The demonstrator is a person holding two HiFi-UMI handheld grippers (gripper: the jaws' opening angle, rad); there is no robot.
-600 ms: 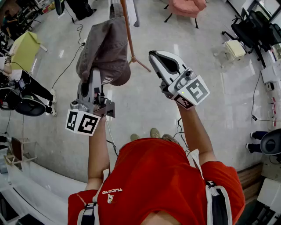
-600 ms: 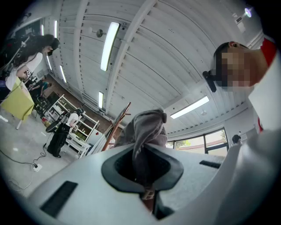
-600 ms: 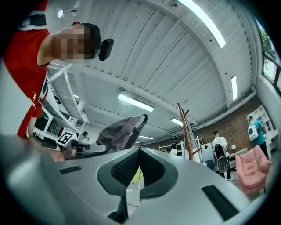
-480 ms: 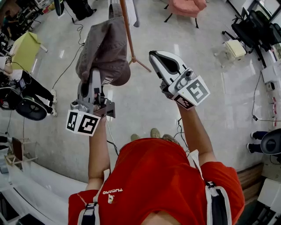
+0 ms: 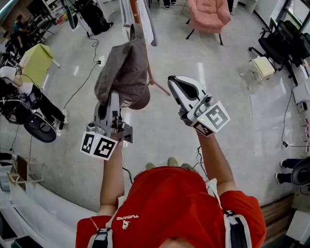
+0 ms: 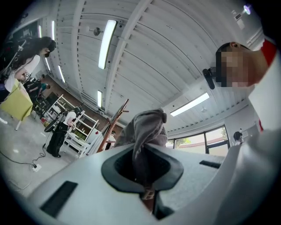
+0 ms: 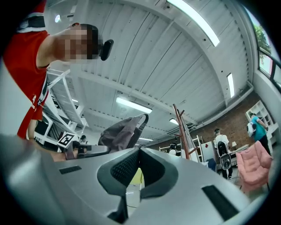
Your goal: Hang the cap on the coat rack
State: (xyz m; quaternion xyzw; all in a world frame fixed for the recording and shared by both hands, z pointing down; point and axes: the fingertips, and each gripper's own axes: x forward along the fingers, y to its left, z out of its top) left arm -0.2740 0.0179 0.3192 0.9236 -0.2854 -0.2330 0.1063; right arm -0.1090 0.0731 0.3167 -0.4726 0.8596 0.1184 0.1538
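Fabric fills my left gripper [image 5: 113, 98]: its jaws are pinched tight on the lower edge of a soft grey-brown cloth baseball cap [image 5: 124, 72], which I hold up in the air in front of me. In the left gripper view the cap [image 6: 147, 129] rises straight out from between the closed jaws of that gripper [image 6: 145, 184], crown bunched and folded, with the ceiling lights behind it.

From the head view the cap's top lies across the slim reddish-brown wooden pole of the coat rack [image 5: 152, 80], whose foot splays out over the pale polished floor [image 5: 160, 131] just below the cap. I cannot tell from that angle whether the two touch. In the right gripper view the cap [image 7: 122, 132] sits to the left with its back strap looped upward, and the coat rack [image 7: 181, 127] stands to the right and farther off, with open space between them, so the cap is not on a peg.

My right gripper [image 5: 173, 81] is raised beside the cap, to its right and apart from it. Its jaws [image 7: 139, 151] meet at the tips and have hold of nothing.

A pink upholstered armchair [image 5: 208, 12] stands farther back on the floor.
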